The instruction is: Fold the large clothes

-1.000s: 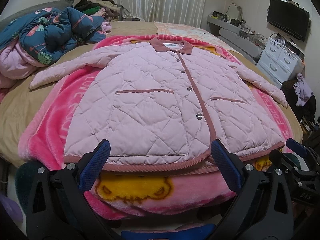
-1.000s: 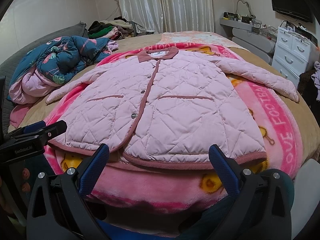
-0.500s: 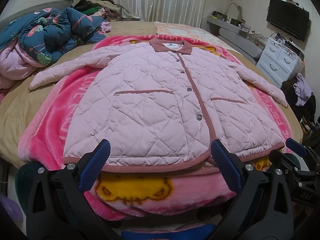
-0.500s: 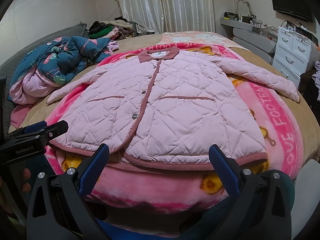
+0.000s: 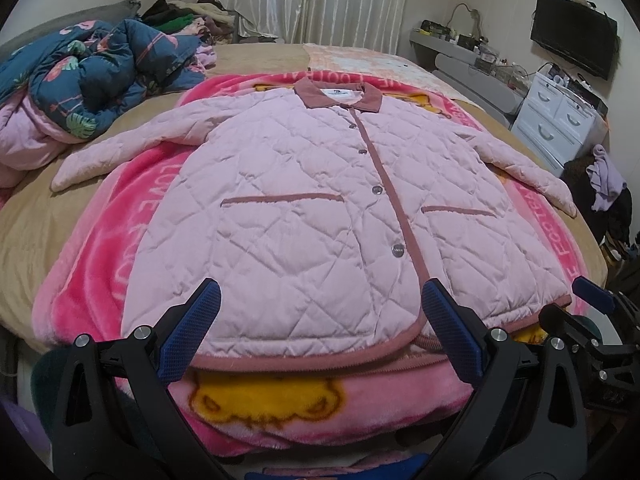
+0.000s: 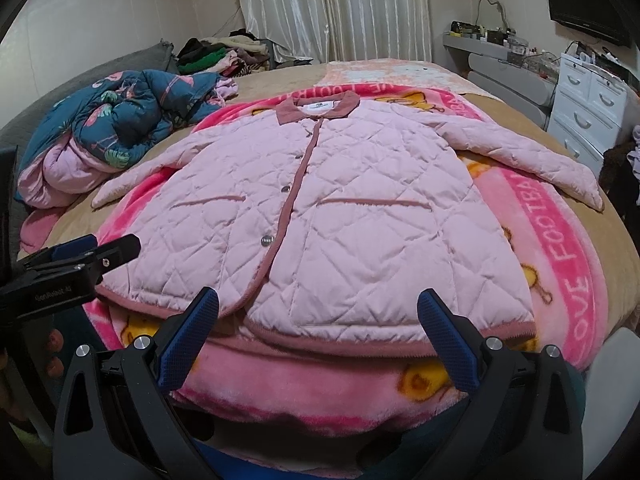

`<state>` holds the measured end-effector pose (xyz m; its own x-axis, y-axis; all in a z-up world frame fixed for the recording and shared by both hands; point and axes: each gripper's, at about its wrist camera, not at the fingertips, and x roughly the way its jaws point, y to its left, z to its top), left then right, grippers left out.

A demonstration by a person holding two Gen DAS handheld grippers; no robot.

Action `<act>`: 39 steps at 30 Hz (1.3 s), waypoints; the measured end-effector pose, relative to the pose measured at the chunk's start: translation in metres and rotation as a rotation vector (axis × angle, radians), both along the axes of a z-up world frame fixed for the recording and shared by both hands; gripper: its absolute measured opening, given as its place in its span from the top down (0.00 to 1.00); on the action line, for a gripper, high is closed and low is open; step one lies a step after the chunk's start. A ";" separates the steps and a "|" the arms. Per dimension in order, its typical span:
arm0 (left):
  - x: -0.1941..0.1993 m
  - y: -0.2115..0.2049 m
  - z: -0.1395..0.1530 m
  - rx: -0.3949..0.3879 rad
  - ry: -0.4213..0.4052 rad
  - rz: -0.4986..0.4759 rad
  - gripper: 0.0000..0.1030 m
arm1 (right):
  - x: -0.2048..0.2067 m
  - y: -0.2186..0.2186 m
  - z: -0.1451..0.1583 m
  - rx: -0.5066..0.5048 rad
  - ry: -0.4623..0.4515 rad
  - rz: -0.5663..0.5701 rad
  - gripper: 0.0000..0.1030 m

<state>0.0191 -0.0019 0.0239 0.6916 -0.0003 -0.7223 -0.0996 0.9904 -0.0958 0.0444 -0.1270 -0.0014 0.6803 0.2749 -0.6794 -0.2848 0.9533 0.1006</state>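
Note:
A pink quilted jacket [image 5: 304,216] lies flat, front up and buttoned, sleeves spread, on a pink cartoon blanket [image 5: 132,240] on the bed. It also shows in the right wrist view [image 6: 360,216]. Its collar is at the far end, its hem nearest me. My left gripper [image 5: 320,300] is open and empty just before the hem's left half. My right gripper [image 6: 318,304] is open and empty before the hem's right half. The left gripper's side shows in the right wrist view [image 6: 80,256].
A crumpled blue flamingo-print duvet [image 5: 92,80] lies at the bed's far left, with a clothes pile [image 5: 184,20] behind. White drawers [image 5: 560,120] and a wall TV [image 5: 576,44] stand at the right. Clothes hang on a dark heap [image 5: 604,184] beside the bed.
Both grippers have edged very slightly toward the jacket; otherwise nothing has moved.

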 end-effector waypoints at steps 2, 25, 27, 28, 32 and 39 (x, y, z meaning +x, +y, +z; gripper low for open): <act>0.012 0.002 -0.003 0.001 0.006 0.001 0.09 | 0.007 -0.001 0.004 0.005 -0.002 -0.010 0.04; 0.112 -0.002 0.028 0.063 -0.012 -0.007 0.09 | 0.116 -0.023 0.044 0.066 -0.016 -0.075 0.04; 0.122 -0.003 0.030 0.063 -0.003 -0.012 0.09 | 0.124 -0.025 0.047 0.069 -0.017 -0.083 0.04; 0.129 -0.003 0.033 0.050 -0.002 -0.014 0.09 | 0.130 -0.026 0.051 0.068 -0.021 -0.086 0.04; 0.151 -0.009 0.041 0.051 -0.003 -0.029 0.09 | 0.152 -0.032 0.065 0.071 -0.044 -0.094 0.04; 0.196 -0.023 0.051 0.052 -0.010 -0.038 0.09 | 0.202 -0.050 0.086 0.072 -0.088 -0.155 0.04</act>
<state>0.2156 -0.0254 0.0752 0.6989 0.0106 -0.7151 -0.0612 0.9971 -0.0451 0.2461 -0.1766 0.0845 0.7742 0.2080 -0.5979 -0.1456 0.9777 0.1517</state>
